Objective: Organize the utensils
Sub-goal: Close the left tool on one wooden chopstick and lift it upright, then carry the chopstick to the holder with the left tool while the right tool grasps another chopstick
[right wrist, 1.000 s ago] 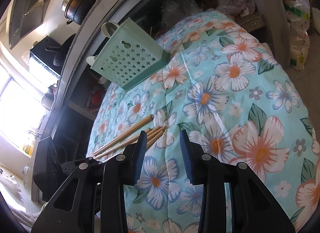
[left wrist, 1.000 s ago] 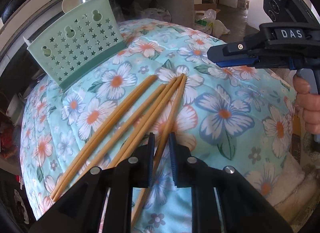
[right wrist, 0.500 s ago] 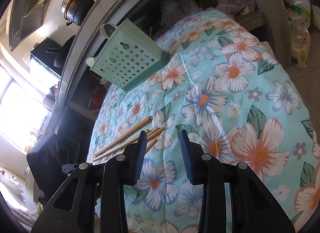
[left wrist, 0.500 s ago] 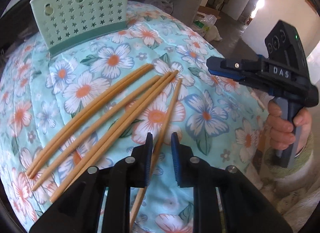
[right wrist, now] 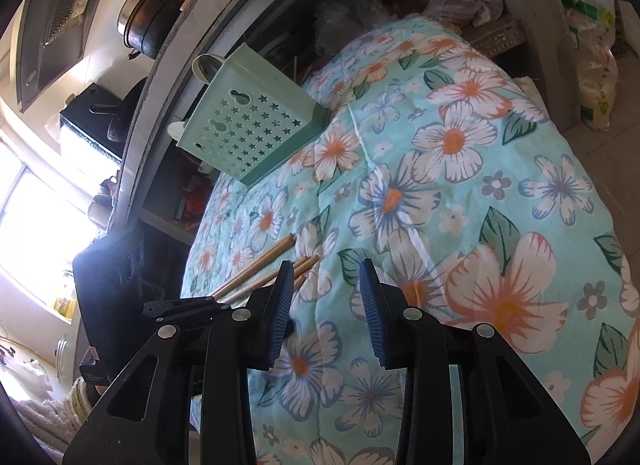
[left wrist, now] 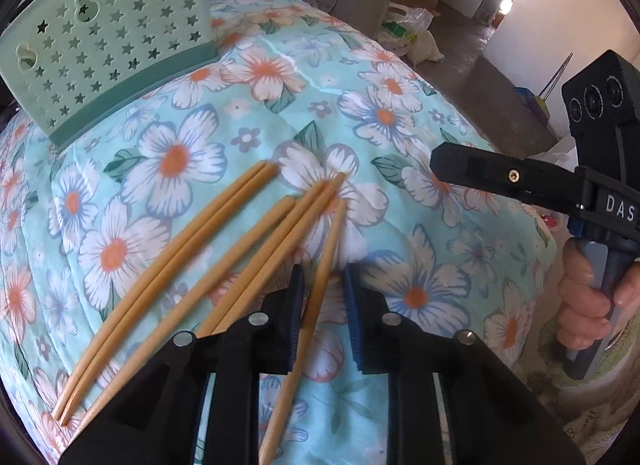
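Several wooden chopsticks (left wrist: 224,249) lie fanned on a floral cloth (left wrist: 400,225). My left gripper (left wrist: 323,285) is open, low over the cloth, with the rightmost chopstick (left wrist: 320,289) lying between its fingers but not clamped. A mint-green perforated utensil holder (left wrist: 108,53) stands at the far left. My right gripper (right wrist: 323,297) is open and empty, hovering to the right of the chopstick tips (right wrist: 304,261); it shows in the left wrist view (left wrist: 500,175) at the right. The holder also shows in the right wrist view (right wrist: 256,129).
A concrete counter edge (right wrist: 168,77) with a dark pot (right wrist: 156,13) runs behind the holder. Plastic bags (right wrist: 592,61) lie on the floor beyond the cloth's far edge. The cloth falls away at the right.
My left gripper has moved forward and lower along the rightmost chopstick, and its fingers have spread wider. The right gripper has barely moved.
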The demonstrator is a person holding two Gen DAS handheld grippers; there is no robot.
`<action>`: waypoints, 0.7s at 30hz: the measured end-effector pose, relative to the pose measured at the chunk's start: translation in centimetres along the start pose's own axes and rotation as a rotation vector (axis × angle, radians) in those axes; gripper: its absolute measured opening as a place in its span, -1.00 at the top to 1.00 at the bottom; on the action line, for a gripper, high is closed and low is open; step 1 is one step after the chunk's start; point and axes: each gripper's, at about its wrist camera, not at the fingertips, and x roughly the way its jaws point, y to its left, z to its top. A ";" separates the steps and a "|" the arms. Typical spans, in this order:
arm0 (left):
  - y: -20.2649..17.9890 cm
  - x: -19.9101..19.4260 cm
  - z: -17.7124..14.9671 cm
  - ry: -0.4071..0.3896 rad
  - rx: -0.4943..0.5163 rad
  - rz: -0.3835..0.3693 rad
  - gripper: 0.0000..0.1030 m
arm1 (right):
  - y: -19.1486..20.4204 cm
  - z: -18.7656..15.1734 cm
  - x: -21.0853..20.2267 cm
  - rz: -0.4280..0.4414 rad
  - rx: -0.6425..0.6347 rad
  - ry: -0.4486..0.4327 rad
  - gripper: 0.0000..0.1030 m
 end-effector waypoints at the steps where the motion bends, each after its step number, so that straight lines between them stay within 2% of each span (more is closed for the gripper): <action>1: -0.1 -0.1 0.1 -0.003 0.002 -0.001 0.77 | 0.0 0.0 -0.1 0.002 0.000 0.000 0.33; 3: 0.0 -0.7 0.1 -0.017 -0.009 -0.009 0.88 | 0.0 0.0 -0.2 0.011 0.003 0.003 0.33; 10: 2.1 -5.5 -0.7 -0.159 -0.127 -0.029 0.90 | 1.2 -0.4 0.3 0.068 0.012 0.032 0.33; 18: 7.6 -11.5 -3.8 -0.401 -0.394 -0.046 0.90 | 3.4 -1.2 3.4 0.153 0.055 0.139 0.33; 21: 9.7 -12.5 -5.5 -0.478 -0.510 -0.073 0.90 | 3.7 -1.5 5.2 0.116 0.085 0.183 0.33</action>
